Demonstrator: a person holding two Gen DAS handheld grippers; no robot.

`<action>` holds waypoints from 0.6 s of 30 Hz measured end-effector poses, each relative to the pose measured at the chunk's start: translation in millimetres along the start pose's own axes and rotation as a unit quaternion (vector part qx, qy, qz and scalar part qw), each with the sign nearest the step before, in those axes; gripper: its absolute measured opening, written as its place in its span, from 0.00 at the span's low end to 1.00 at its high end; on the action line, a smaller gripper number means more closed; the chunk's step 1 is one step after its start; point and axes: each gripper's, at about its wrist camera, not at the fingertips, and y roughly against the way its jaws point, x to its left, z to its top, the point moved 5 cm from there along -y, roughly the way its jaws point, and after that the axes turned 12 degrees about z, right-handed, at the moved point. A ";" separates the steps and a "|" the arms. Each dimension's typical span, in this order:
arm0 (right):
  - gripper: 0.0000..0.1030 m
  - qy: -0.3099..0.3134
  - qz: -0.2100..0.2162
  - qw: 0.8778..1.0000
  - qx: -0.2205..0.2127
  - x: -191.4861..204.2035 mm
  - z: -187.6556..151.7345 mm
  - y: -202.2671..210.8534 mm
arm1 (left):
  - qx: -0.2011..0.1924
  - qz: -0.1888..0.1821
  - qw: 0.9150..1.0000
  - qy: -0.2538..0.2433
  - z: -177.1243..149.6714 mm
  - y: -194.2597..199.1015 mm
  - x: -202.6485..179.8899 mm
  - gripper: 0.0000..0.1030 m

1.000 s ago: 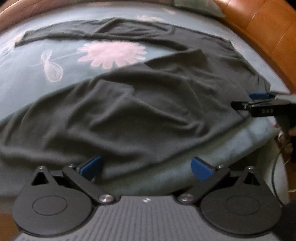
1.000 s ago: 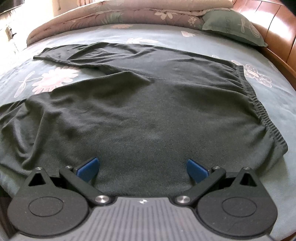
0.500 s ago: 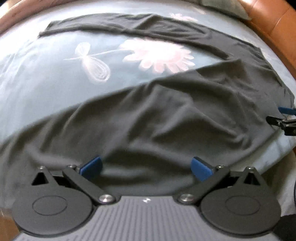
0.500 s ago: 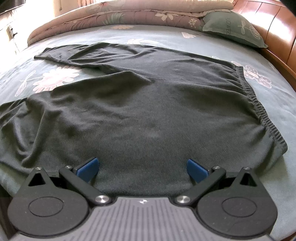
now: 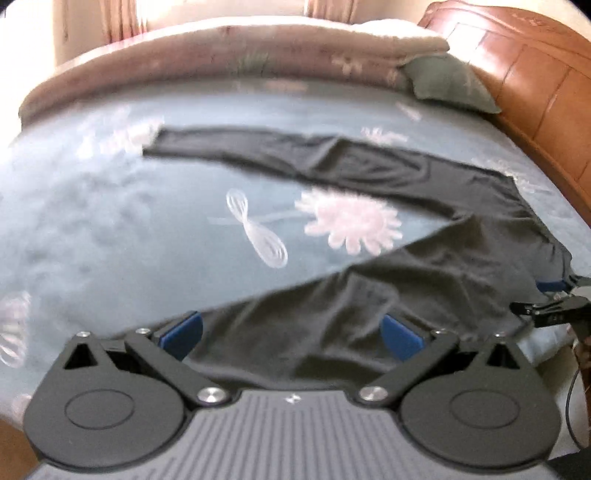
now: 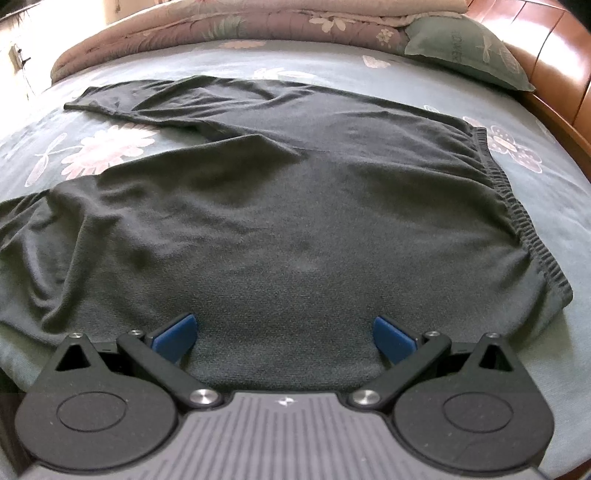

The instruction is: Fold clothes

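Observation:
Dark grey trousers [image 6: 280, 218] lie spread flat on the bed, legs splayed toward the left, elastic waistband [image 6: 517, 206] at the right. In the left wrist view the same trousers [image 5: 424, 280] run from the near leg up to the far leg [image 5: 288, 155]. My left gripper [image 5: 291, 328] is open over the near leg's lower part. My right gripper [image 6: 284, 332] is open over the near edge of the trousers' seat, nothing held. The right gripper's fingers [image 5: 546, 308] show at the right edge of the left wrist view, at the trousers' near edge.
The bed has a blue-grey floral sheet [image 5: 110, 221]. A folded pink quilt [image 6: 221, 26] and a green pillow [image 6: 469, 48] lie at the far side. A wooden headboard [image 5: 535, 92] runs along the right. The bed's near edge lies just below both grippers.
The left gripper has slid left along the near trouser leg and tilted up, so the far quilt and pillow are now in view. The right gripper has barely moved.

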 end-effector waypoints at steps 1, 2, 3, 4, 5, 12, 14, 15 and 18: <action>1.00 -0.001 0.000 1.000 0.003 -0.1 0.7 -0.3 | -0.008 0.001 1.000 -0.002 2.2 8.3 1.4 0.99; 1.00 -0.001 0.000 1.000 0.005 0.0 1.1 -0.6 | -0.014 0.002 1.000 -0.003 5.0 15.4 2.3 0.99; 1.00 -0.001 -0.001 1.000 0.006 0.1 1.2 -0.7 | -0.021 0.003 1.000 -0.003 8.6 21.2 2.9 0.99; 1.00 -0.002 -0.001 1.000 0.006 0.1 1.0 -0.7 | -0.027 0.004 1.000 -0.004 12.3 26.8 3.6 0.99; 1.00 -0.002 -0.001 1.000 0.007 0.2 0.9 -0.8 | -0.035 0.006 0.999 -0.003 16.6 31.1 3.2 0.99; 1.00 -0.010 -0.009 1.000 0.014 0.9 4.0 -2.6 | -0.058 -0.014 0.998 0.000 28.4 36.1 -12.7 0.99; 1.00 -0.015 -0.013 1.000 0.016 1.6 4.8 -3.5 | -0.062 -0.024 0.998 0.000 29.1 35.3 -18.5 0.99; 1.00 -0.017 -0.015 1.000 0.016 2.0 5.2 -4.0 | -0.064 -0.029 0.998 0.000 29.5 35.0 -21.3 0.99; 1.00 -0.019 -0.019 0.999 0.020 2.3 6.6 -5.2 | -0.070 -0.044 0.997 -0.001 30.6 34.0 -30.0 0.99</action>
